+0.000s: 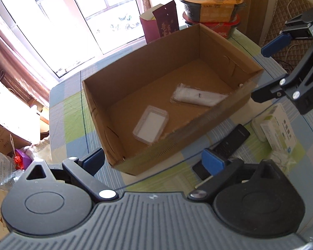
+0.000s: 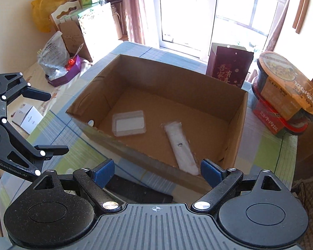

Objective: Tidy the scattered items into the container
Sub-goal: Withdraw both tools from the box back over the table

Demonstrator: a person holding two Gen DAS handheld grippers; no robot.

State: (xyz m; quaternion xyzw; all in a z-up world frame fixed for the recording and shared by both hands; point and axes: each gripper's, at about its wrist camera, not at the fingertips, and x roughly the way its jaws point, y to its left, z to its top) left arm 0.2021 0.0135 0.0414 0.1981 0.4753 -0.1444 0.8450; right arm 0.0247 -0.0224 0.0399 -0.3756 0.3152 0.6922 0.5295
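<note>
An open cardboard box stands on the checked tablecloth. Inside it lie a clear plastic case with a white card and a white wrapped pack. A black remote lies on the table just outside the box's near wall. White medicine boxes sit beside the remote. My left gripper hangs open and empty near the box's corner. My right gripper is open and empty above the remote.
Two stacked instant noodle bowls and a maroon paper bag stand behind the box. Bags, cartons and a purple box crowd the surface beyond the table's left edge. A window lies behind.
</note>
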